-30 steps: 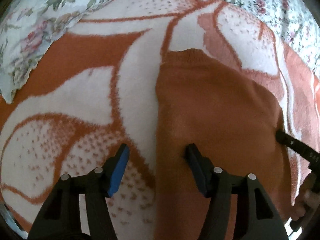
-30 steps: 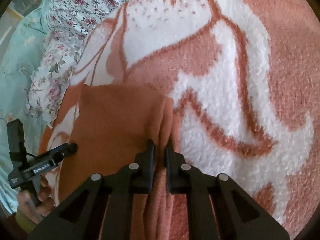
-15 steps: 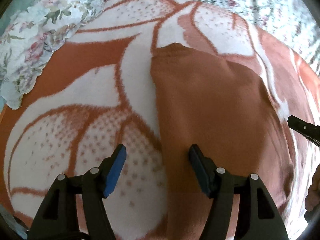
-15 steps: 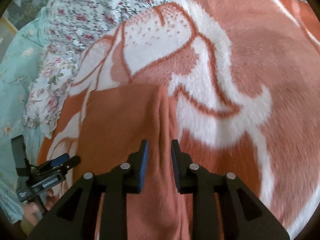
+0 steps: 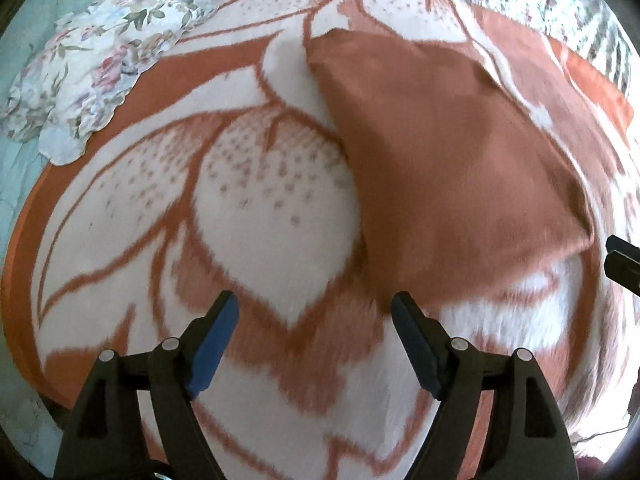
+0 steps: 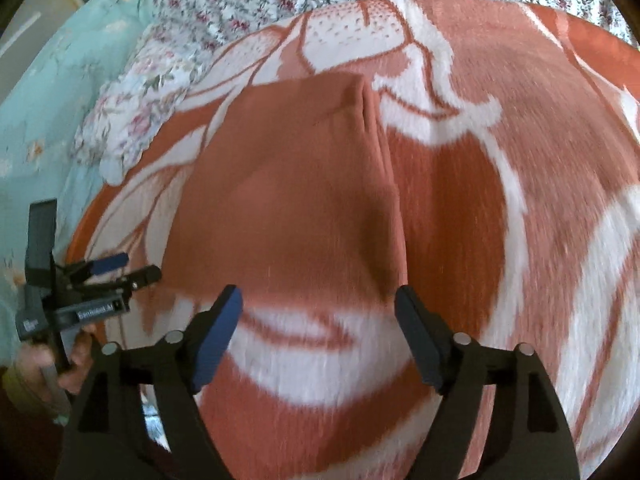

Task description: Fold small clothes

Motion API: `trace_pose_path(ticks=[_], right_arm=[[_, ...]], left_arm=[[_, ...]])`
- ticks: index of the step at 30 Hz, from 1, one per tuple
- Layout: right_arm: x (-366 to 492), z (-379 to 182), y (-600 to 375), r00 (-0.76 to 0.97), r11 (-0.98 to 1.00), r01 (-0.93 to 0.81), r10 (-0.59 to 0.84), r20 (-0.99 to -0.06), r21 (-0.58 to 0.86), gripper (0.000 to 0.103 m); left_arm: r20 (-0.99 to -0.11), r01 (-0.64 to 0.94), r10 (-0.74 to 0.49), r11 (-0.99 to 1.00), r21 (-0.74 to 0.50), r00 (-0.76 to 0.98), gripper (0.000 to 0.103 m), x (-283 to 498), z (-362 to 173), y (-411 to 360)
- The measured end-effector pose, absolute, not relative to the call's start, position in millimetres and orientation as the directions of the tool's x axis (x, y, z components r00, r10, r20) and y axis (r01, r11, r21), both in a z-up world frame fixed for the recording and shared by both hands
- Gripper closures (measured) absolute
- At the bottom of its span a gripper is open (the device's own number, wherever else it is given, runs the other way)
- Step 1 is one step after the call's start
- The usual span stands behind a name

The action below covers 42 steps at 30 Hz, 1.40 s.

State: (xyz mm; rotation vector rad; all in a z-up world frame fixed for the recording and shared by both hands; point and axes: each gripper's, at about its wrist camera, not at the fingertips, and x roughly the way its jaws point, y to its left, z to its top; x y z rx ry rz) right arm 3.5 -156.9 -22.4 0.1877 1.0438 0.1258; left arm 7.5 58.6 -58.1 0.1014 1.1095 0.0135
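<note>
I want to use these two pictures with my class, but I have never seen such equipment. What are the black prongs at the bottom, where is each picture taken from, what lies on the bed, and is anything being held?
There is no robot here. A person holds a hand-operated gripper in each hand, and each gripper carries a wide-angle camera that looks forward along its two fingers. So the black prongs with blue pads are the gripper's own fingers. One picture is from the left gripper, the other from the right gripper.

On the bed lies an orange and white patterned blanket, and on it a plain orange garment, folded flat. A floral pillow sits at the blanket's edge.

Nothing is held: both grippers are open, above the blanket, just short of the garment's near edge. In the right view, the left gripper appears at the far left in the person's hand.
</note>
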Motion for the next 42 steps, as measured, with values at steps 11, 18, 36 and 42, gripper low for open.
trace_pose_path(ticks=[11, 18, 36, 42], right_arm=[[-45, -20, -151, 0.502, 0.986, 0.008, 0.142, -0.853, 0.169, 0.010], [-30, -13, -144, 0.524, 0.989, -0.033, 0.142, -0.840, 0.147, 0.008], [14, -10, -130, 0.507, 0.987, -0.116, 0.153, -0.848, 0.109, 0.004], [27, -14, -122, 0.489, 0.985, -0.141, 0.160, -0.858, 0.103, 0.004]], left_arm=[[-0.869, 0.097, 0.121, 0.977, 0.190, 0.480, 0.019, -33, -57, 52], [-0.852, 0.074, 0.141, 0.976, 0.206, 0.505, 0.018, -11, -43, 42], [-0.815, 0.055, 0.156, 0.973, 0.224, 0.558, 0.013, 33, -19, 23], [-0.814, 0.049, 0.145, 0.977, 0.208, 0.563, 0.011, 39, -19, 27]])
